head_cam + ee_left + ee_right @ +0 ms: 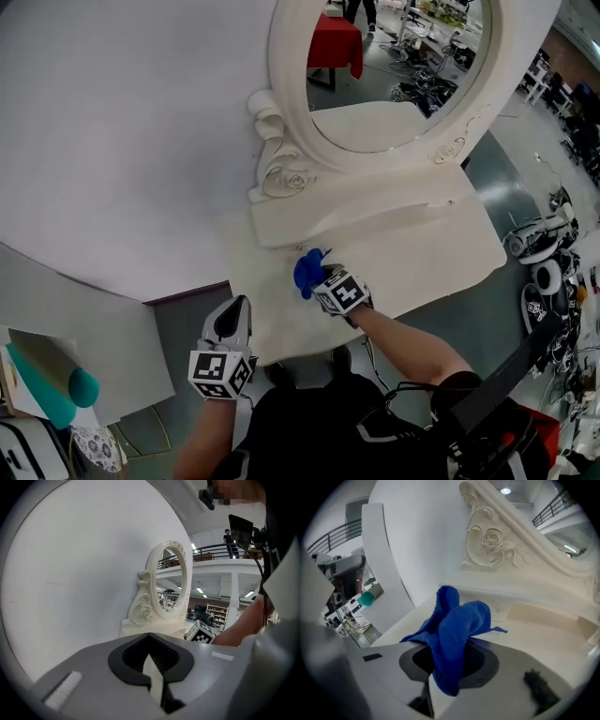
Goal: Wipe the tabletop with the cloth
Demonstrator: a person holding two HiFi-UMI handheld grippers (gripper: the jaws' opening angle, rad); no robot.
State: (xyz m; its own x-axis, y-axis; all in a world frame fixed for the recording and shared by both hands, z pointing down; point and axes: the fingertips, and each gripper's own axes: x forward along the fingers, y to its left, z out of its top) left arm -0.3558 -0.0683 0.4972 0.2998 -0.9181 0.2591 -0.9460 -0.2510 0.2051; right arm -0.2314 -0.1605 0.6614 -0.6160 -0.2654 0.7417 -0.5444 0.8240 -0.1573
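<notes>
A blue cloth (306,272) is bunched up on the white tabletop (422,258) of a dressing table, just in front of the mirror's base. My right gripper (317,278) is shut on the cloth, which spills out of its jaws (457,634) over the tabletop (543,634). Near the table's front left edge, my left gripper (233,322) is held low with its jaws shut on nothing. The left gripper view shows its fingers (152,670) pressed together. The right gripper's marker cube (201,633) shows beyond them.
An oval mirror (394,66) in a carved white frame (492,541) stands at the back of the table on a raised ledge (356,214). A white wall (122,122) lies to the left. Cables and gear (544,253) litter the floor on the right. A teal object (58,389) sits lower left.
</notes>
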